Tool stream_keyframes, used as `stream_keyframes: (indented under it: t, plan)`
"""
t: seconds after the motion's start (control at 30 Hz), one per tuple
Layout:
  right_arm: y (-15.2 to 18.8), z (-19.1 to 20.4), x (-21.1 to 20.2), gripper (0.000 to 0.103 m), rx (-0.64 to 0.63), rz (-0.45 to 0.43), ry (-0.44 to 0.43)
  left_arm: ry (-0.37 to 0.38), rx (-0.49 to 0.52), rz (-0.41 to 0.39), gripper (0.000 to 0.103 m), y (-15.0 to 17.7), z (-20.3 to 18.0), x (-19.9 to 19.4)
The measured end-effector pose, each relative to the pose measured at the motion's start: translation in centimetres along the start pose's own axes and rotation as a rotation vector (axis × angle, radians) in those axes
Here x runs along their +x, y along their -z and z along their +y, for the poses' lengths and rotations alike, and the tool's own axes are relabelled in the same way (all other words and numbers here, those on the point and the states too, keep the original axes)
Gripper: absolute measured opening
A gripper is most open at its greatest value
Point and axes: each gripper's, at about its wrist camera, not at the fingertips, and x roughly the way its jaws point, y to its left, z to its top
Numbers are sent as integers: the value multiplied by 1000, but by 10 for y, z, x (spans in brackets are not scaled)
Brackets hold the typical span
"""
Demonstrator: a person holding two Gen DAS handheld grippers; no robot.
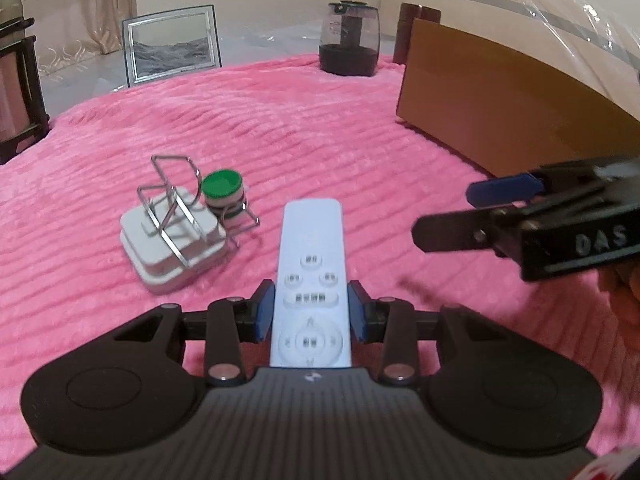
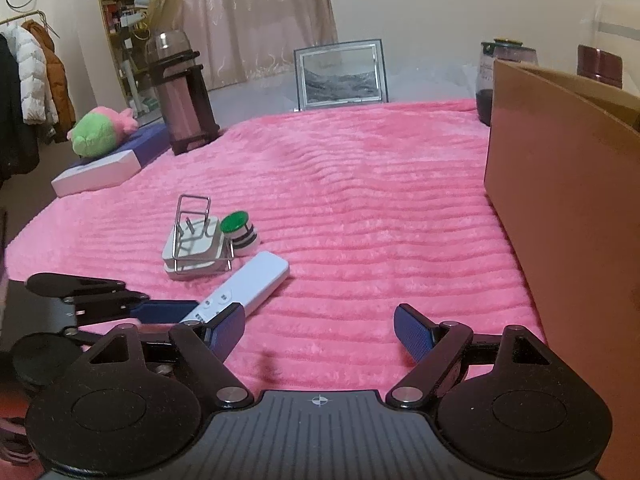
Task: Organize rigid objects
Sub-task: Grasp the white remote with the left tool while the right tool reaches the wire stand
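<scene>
A white remote control [image 1: 311,280] lies lengthwise between my left gripper's blue pads, and the left gripper [image 1: 311,312] is shut on its lower half. The right wrist view shows the same remote [image 2: 248,286] with the left gripper's fingers [image 2: 168,311] clamped on its near end. To the remote's left sits a white square charger [image 1: 172,246] with a wire stand [image 1: 172,200] on top and a green-capped spool [image 1: 223,196] beside it. My right gripper [image 2: 320,332] stands open over bare pink blanket; it also shows at the right of the left wrist view [image 1: 452,216].
A brown cardboard box [image 2: 560,208] stands along the right side of the pink blanket [image 2: 360,200]. At the back are a framed picture [image 2: 340,76], a dark jar [image 1: 349,40] and a tall pink dispenser [image 2: 180,92]. A plush toy [image 2: 100,130] lies on a white box at left.
</scene>
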Motion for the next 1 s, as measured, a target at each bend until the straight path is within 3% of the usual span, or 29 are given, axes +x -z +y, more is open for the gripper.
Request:
stream_keyframes:
  t: [0.2,0.43,0.57,0.73,0.9,1.0]
  plan:
    - [-4,-1,-1,79,-4,-5,2,-5,-5,4,34,-4,-3,7]
    - [-7,4,-7,79,-12,-16,-8,-1,6,4,33,12,-3,-32]
    - [-8,15,-6,79,-31,-23,-46,-48,-24,-23,33,29,12,-71]
    - [-8,35,13,79,-57,-23,-128,-158,-108,-52,33,49,44,-112]
    - [-14,52,46,80,-62,-10,-195,-242,-161,-49,33,51,75,-119]
    - [-25,55,67,80,-49,-6,-216,-248,-174,-60,33,50,82,-116]
